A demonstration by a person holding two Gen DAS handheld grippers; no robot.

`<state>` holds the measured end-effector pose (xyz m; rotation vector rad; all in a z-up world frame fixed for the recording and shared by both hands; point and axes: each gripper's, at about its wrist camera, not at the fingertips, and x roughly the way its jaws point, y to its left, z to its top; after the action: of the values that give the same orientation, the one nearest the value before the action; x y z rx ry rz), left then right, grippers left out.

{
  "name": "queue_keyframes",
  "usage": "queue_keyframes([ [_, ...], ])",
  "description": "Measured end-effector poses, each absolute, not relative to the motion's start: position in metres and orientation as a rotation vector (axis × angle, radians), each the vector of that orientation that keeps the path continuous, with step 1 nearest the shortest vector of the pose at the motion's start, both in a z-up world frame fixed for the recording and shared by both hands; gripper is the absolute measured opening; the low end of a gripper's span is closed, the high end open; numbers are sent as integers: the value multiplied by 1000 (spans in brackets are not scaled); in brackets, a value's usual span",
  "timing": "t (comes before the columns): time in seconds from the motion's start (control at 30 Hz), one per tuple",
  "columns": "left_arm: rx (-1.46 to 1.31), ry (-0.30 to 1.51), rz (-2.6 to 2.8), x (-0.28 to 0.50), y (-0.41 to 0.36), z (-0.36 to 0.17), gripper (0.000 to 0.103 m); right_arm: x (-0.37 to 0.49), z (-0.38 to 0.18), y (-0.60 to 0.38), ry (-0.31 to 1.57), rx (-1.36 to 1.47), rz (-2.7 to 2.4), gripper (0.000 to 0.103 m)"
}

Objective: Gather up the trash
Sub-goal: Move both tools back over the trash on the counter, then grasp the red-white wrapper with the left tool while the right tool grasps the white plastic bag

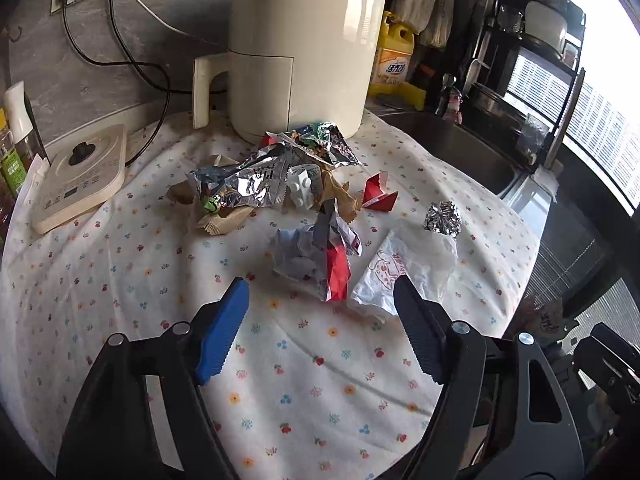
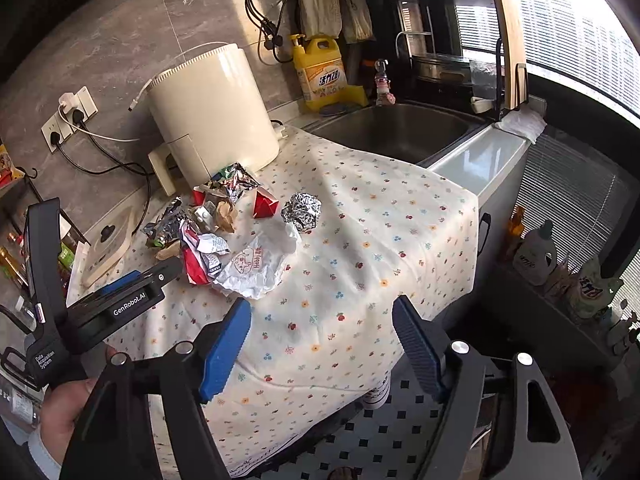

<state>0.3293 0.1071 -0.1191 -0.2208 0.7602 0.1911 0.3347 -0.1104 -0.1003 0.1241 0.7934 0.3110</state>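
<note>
Trash pile (image 1: 304, 200) lay just ahead of the left hand-held gripper (image 1: 320, 324), jaws apart; right hand-held gripper (image 2: 322, 340) likewise apart, empty, farther back; pile's rear pieces overlapped, indistinct.

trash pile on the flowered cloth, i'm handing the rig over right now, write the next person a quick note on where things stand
Left gripper: open, empty, low over the cloth and aimed at the pile.
Right gripper: open, empty, near the cloth's front edge, further from the trash.
Trash, all on the flowered cloth: white paper bag and crumpled red-and-white wrapper nearest the left fingers; foil ball and red paper piece behind; heap of foil and brown wrappers in front of the cream appliance.
Done: nothing gripped.
Left: every piece. No bin shows in either view.
</note>
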Motion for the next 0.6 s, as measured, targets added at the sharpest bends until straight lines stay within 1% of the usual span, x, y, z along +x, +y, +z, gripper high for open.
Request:
queue_keyframes([
  [0.2,-214,767,187,355,115,-131,74,354,-118,-97,832,114,339,62],
  [0.3,-220,775,191,366,120,-138,74,362,-123,-90,841,109,351,61],
  [0.33,-220,782,189,370,121,-140,72,365,-124,-87,843,109,356,61],
  [0.37,-220,794,186,374,123,-144,58,367,-125,-85,844,109,360,61],
  [0.4,-230,816,186,378,125,-149,34,369,-126,-83,847,110,364,61],
  [0.43,-244,829,190,379,127,-152,28,371,-128,-80,851,112,368,61],
  [0.47,-254,816,193,376,130,-151,26,373,-129,-76,854,113,373,61],
  [0.5,-239,808,204,374,129,-149,15,375,-130,-73,856,112,379,61],
  [0.6,-215,788,230,366,134,-145,15,380,-133,-61,861,111,402,61],
])
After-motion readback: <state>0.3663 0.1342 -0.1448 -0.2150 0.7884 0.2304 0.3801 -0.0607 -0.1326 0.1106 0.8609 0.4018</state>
